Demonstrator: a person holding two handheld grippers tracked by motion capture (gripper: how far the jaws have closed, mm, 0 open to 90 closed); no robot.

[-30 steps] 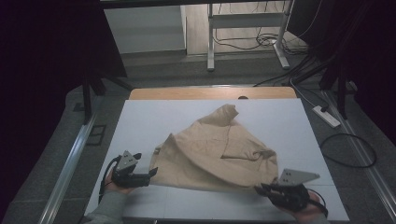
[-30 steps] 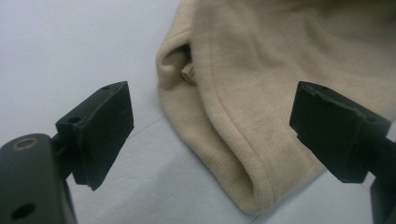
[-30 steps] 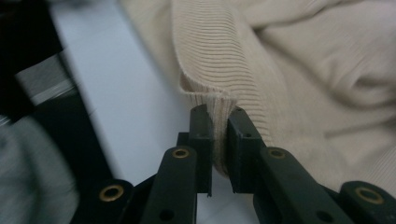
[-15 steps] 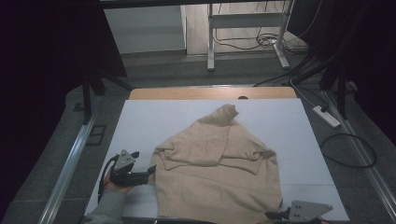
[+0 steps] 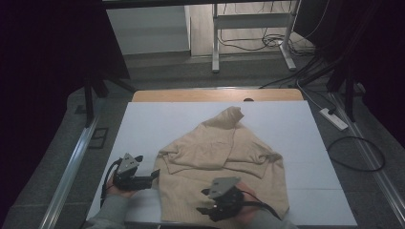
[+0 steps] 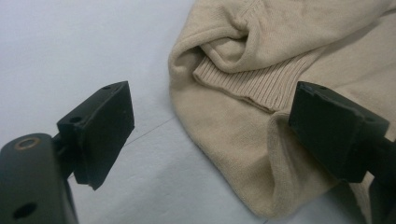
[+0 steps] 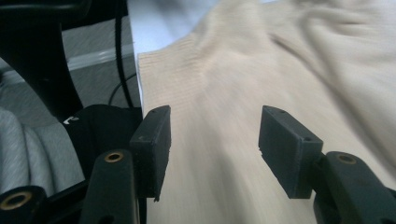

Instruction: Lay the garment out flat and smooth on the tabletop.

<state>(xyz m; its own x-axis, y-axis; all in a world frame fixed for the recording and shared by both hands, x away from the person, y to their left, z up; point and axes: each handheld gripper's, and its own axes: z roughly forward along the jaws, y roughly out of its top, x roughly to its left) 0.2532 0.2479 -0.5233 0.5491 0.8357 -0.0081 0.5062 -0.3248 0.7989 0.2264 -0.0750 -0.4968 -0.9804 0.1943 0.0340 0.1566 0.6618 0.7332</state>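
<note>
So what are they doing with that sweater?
A person is folding a beige sweater on a white table, holding a two-jaw gripper in each hand. The right gripper is above the sweater's near part; its jaws have just been opening and nothing is between them. The left gripper waits open at the sweater's left edge, where a sleeve cuff lies folded over the body. The sweater lies loose on the table; neither gripper holds it.

Beige knit sweater lies partly folded and rumpled on the white table, collar pointing away
</note>
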